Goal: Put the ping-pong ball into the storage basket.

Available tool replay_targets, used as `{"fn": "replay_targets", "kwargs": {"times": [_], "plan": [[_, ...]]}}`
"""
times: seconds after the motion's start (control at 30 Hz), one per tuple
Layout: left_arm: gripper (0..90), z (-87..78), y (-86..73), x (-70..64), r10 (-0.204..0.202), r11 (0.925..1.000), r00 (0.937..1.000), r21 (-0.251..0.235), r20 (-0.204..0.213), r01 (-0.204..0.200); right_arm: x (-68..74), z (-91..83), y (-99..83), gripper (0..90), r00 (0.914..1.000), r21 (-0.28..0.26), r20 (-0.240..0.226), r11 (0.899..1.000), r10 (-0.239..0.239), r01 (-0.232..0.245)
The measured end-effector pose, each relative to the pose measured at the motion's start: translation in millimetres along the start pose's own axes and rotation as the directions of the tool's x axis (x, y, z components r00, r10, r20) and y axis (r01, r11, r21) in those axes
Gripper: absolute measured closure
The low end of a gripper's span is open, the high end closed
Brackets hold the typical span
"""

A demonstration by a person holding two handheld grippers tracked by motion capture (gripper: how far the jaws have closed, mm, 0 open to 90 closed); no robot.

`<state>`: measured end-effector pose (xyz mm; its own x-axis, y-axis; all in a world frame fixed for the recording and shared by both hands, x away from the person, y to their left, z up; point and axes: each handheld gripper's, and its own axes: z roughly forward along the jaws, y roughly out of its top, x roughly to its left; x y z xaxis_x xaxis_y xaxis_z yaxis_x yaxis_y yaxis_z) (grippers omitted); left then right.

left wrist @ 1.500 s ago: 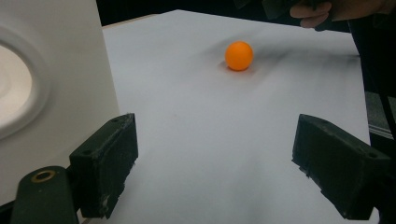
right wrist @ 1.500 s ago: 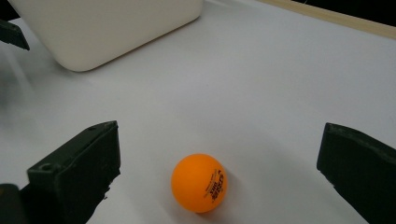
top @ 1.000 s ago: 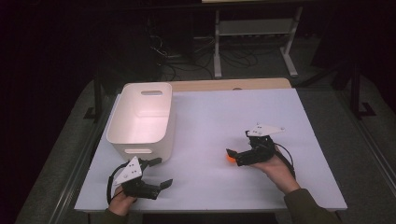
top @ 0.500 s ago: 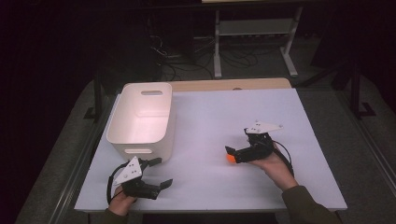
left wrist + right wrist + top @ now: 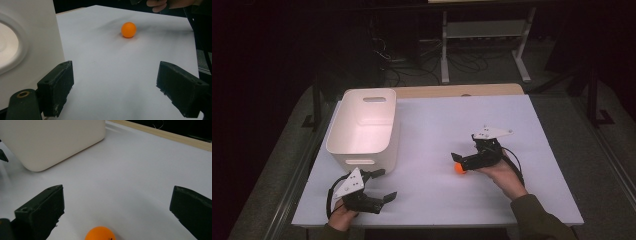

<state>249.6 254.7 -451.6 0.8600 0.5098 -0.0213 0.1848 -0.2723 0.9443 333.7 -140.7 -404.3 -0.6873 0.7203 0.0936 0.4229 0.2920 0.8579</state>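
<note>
Ball: small orange round ball (image 5: pixel 459 168) lies on the white bench (image 5: pixel 542 130), between the right tongs' jaws.
Right tongs (image 5: pixel 460 163): spread wide, not pinching.
Left tongs (image 5: pixel 384 186): spread, beside the white plastic bin (image 5: pixel 362 131).

place: lab | cues: dark room, metal rack (image 5: pixel 484 30), floor cables (image 5: pixel 412 57), white table (image 5: pixel 542 130)
</note>
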Motion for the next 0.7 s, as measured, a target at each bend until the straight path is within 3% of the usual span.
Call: {"fn": "replay_targets", "kwargs": {"times": [0.7], "plan": [[14.1,-0.1,0.0,-0.5,0.003,1.0000,1.0000,0.000,0.001,-0.003,-0.8,13.0,8.2,0.0,0.9999,0.000,-0.013,1.000,-0.006,0.006]]}}
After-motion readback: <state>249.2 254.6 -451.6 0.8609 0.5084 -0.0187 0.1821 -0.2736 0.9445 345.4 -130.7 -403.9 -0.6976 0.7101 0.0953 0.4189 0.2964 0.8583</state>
